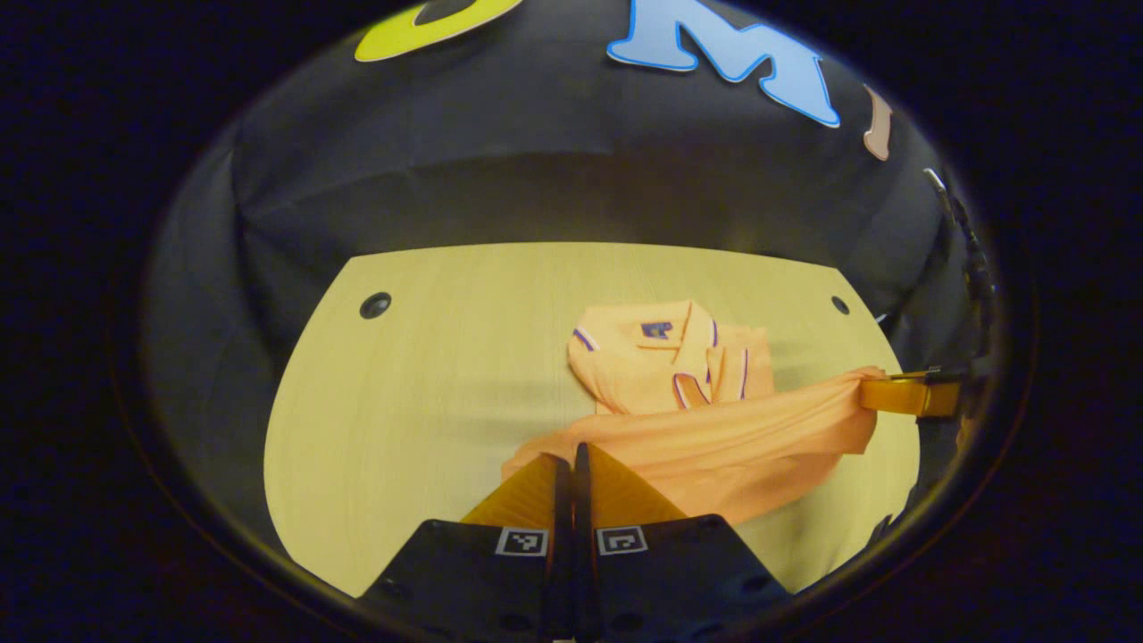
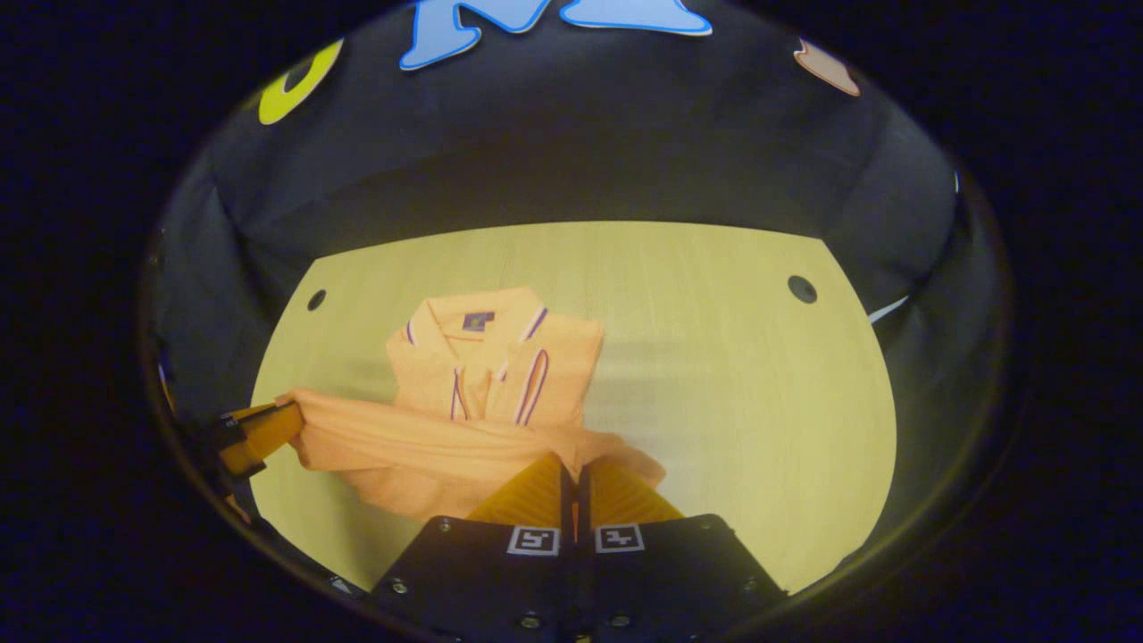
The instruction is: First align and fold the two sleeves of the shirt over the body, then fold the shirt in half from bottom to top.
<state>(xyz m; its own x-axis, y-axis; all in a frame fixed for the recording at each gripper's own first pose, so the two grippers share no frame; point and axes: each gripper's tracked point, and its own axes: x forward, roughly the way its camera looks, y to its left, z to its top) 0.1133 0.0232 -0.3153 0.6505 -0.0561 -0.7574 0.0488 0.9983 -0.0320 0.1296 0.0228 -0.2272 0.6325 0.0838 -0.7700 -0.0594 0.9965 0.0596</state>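
An orange polo shirt (image 1: 665,357) with striped collar and sleeve trim lies on the pale wooden table (image 1: 429,393), its sleeves folded over the body. Its bottom hem (image 1: 714,429) is lifted and stretched between both grippers. My left gripper (image 1: 571,457) is shut on one hem corner at the bottom of the left gripper view; the right gripper (image 1: 880,391) pinches the other corner at the right edge. In the right gripper view, my right gripper (image 2: 576,469) is shut on the hem of the shirt (image 2: 500,357), and the left gripper (image 2: 290,415) holds the far corner at the left.
The table has a dark round hole near each far corner (image 1: 376,304) (image 1: 839,304) (image 2: 802,288). Black cloth wall (image 1: 571,179) rises right behind the table's far edge. Bare tabletop lies left of the shirt in the left gripper view.
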